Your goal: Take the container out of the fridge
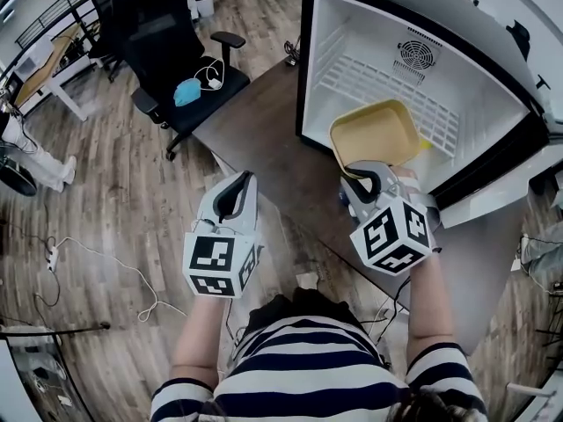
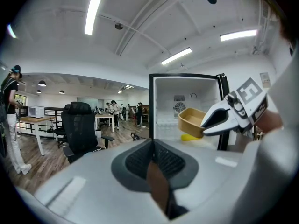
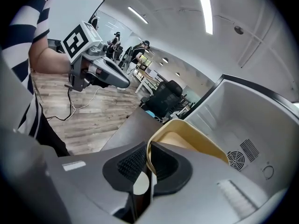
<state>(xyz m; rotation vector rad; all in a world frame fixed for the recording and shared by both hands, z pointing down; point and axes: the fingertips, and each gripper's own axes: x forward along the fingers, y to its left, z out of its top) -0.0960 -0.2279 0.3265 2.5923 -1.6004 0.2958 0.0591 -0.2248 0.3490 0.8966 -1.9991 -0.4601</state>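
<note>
Held the container by its near rim in the right hand-held gripper, jaws clenched on the thin wall. Had it lifted and tilted at the mouth of the open fridge, far part apparently inside the opening, near part out over the desk. Carried the left hand-held gripper clenched on nothing, well apart from the fridge, out beyond the desk edge above the floor. Judged the grasp and the lift as done, the withdrawal as only partway. Left to do: draw the container fully clear of the fridge front, then probably set it down on the desk. Noted a small yellow thing low inside the fridge, below the container. Could not tell what it was. Found nothing in the way between the container and the desk.
</note>
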